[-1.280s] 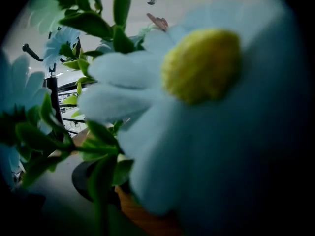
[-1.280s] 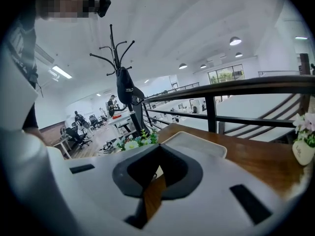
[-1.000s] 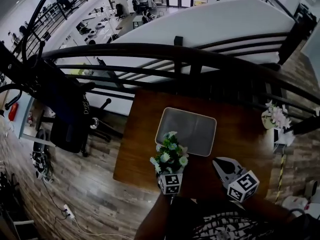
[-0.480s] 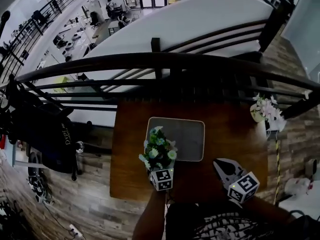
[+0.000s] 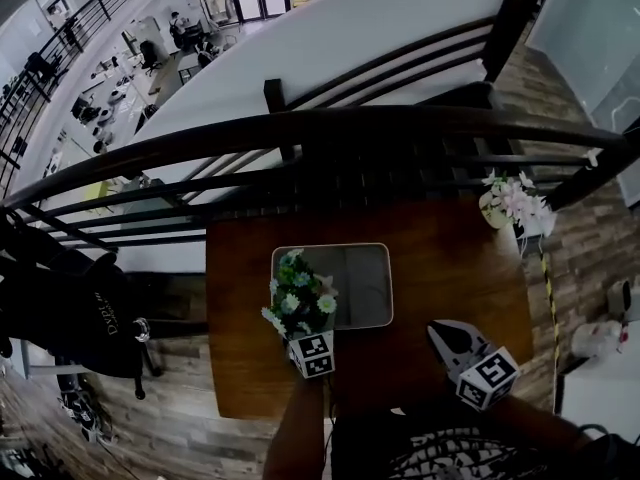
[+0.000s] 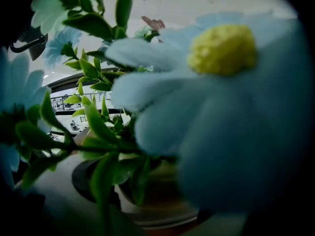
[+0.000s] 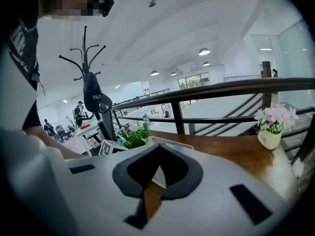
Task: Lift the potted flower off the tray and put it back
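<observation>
Left hand-held gripper (image 5: 302, 326) holds flower (image 5: 298, 293) at tray (image 5: 365, 268) near-left corner. Right hand-held gripper (image 5: 445, 334) closed, empty. Risk: pot catches rim, tips.

I stand at a dark wooden table (image 5: 460, 268) set against a black railing (image 5: 330, 128). Beyond it, an office with desks (image 5: 130, 78) lies below. To my left are a plank floor (image 5: 180, 438) and a coat rack (image 7: 93, 96), and round ceiling lights (image 7: 204, 51) glow overhead.
</observation>
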